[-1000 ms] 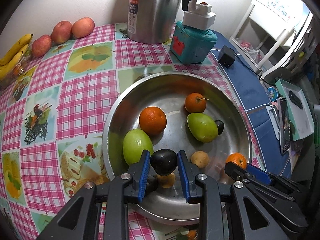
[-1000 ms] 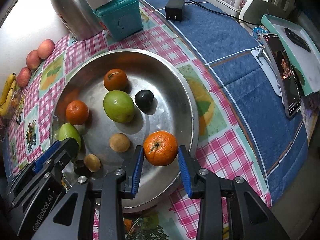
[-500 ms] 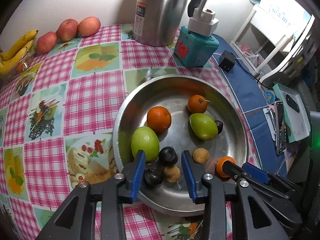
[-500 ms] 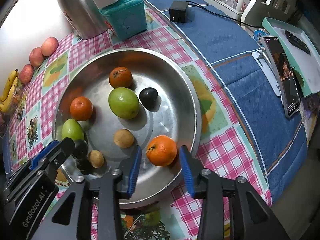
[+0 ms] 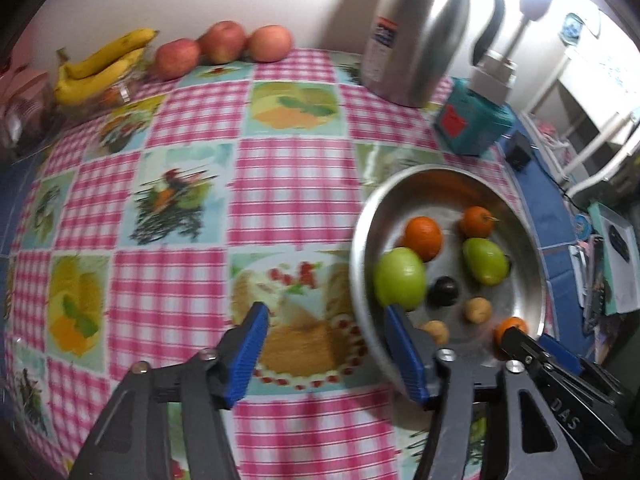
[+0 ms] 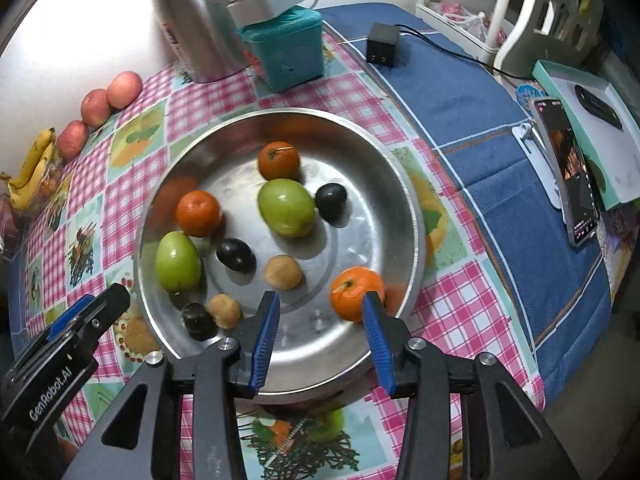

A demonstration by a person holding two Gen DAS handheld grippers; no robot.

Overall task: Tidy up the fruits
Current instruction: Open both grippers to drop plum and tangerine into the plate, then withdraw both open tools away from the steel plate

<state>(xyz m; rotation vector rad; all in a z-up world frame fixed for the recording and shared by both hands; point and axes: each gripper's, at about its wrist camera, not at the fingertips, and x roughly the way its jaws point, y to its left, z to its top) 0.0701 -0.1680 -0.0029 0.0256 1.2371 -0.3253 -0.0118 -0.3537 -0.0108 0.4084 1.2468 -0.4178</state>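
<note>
On the checked tablecloth, the metal pan holds oranges, green fruits, dark plums and small brown ones, loosely paired. The left gripper, jaws just widened, and right gripper, slightly parted, hold nothing. Apples and bananas wait at the far edge.

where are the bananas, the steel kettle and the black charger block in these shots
bananas (image 5: 102, 66), left wrist view, middle of the yellow bunch.
steel kettle (image 5: 416, 36), left wrist view, on its shiny body.
black charger block (image 6: 383, 50), right wrist view, on its front face.
</note>
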